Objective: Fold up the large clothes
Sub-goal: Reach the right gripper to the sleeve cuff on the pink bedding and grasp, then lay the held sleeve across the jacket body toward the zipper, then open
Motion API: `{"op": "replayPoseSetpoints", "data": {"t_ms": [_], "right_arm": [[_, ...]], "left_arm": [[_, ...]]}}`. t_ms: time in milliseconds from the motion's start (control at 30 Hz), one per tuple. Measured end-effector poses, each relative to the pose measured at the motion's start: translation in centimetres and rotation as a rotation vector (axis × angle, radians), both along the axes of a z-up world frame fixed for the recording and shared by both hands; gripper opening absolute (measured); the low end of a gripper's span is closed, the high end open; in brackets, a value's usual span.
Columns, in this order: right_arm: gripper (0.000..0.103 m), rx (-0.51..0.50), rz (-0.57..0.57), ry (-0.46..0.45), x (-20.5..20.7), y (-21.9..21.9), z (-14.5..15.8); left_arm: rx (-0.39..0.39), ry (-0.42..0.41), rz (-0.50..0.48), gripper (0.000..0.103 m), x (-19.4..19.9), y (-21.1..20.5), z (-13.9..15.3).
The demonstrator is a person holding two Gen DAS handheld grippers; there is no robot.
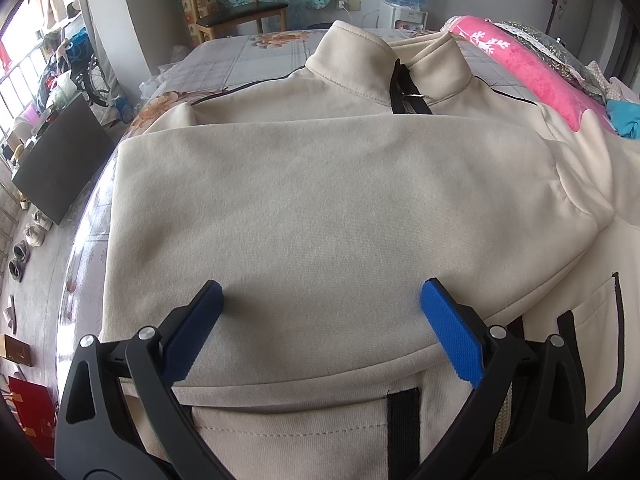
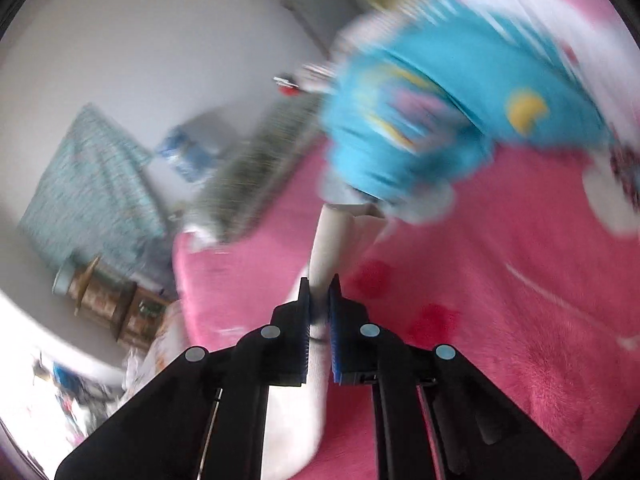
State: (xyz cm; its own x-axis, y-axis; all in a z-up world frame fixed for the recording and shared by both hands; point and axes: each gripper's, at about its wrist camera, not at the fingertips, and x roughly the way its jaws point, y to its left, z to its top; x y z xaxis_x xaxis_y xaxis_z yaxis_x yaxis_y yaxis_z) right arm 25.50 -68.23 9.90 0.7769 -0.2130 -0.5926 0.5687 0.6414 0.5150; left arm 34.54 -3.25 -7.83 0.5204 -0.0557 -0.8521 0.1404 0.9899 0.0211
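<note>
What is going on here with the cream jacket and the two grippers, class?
A person is folding a cream zip jacket laid on a bed, working a handheld gripper in each hand. One sleeve already lies folded across the chest. The left gripper is open, its blue pads resting on that folded cloth without pinching it. The right gripper is shut on a strip of cream fabric, most likely the other sleeve, held above a pink blanket; that view is blurred.
</note>
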Motion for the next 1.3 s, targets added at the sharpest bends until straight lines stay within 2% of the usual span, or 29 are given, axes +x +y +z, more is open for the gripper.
{"op": "replayPoseSetpoints", "data": {"t_ms": [100, 167, 300, 333, 400, 467, 567, 600, 700, 867, 1100, 1133, 1200, 1233, 1267, 1300], "right_arm": [[0.009, -0.097, 0.086, -0.05, 0.6, 3.9, 4.9], [0.009, -0.147, 0.138, -0.087, 1.1, 6.7, 7.7], [0.009, -0.233, 0.247, -0.147, 2.7, 12.7, 12.1], [0.009, -0.255, 0.277, -0.156, 3.3, 14.4, 12.9], [0.009, -0.287, 0.32, -0.163, 4.2, 17.0, 13.8], [0.009, -0.307, 0.379, -0.165, 5.4, 20.2, 14.3], [0.009, -0.314, 0.468, -0.153, 7.4, 24.8, 14.2], [0.009, -0.315, 0.494, -0.149, 7.9, 26.2, 14.0], [0.009, -0.333, 0.578, -0.131, 9.7, 30.9, 12.6], [0.008, -0.302, 0.736, -0.084, 12.4, 39.5, 8.5], [0.01, -0.265, 1.021, 0.055, 14.4, 53.2, -1.3], [0.012, -0.248, 1.086, 0.098, 14.4, 55.5, -3.4], [0.027, -0.208, 1.173, 0.187, 14.3, 58.3, -6.7], [0.04, -0.185, 1.197, 0.23, 14.2, 59.1, -8.3], [0.047, -0.167, 1.205, 0.254, 14.1, 59.2, -9.4], [0.047, -0.151, 1.205, 0.266, 13.8, 58.9, -10.1]], "left_arm": [[-0.003, -0.034, 0.002, 0.094, -0.5, 0.3, 1.0], [-0.018, -0.056, -0.001, 0.089, -1.1, 0.7, 2.0], [-0.05, -0.04, 0.022, 0.067, -1.5, 2.0, 2.7], [-0.06, -0.026, 0.03, 0.059, -1.5, 2.4, 2.7], [-0.086, 0.009, 0.041, 0.048, -1.4, 3.3, 2.4], [-0.127, 0.039, 0.046, 0.033, -1.5, 4.2, 2.3], [-0.168, 0.044, 0.047, 0.018, -2.0, 5.5, 2.8], [-0.18, 0.042, 0.048, 0.016, -2.2, 5.9, 3.0], [-0.22, 0.035, 0.053, 0.006, -3.1, 7.4, 3.8], [-0.27, 0.025, 0.082, 0.003, -4.6, 10.5, 4.7], [-0.339, 0.024, 0.105, 0.003, -6.3, 14.3, 4.9], [-0.346, 0.026, 0.105, 0.003, -6.4, 14.5, 4.9], [-0.36, 0.031, 0.105, 0.003, -6.3, 15.0, 4.7], [-0.369, 0.035, 0.103, 0.003, -6.3, 15.1, 4.6], [-0.377, 0.039, 0.1, 0.003, -6.2, 15.2, 4.5], [-0.381, 0.041, 0.096, 0.003, -6.1, 15.3, 4.4]]}}
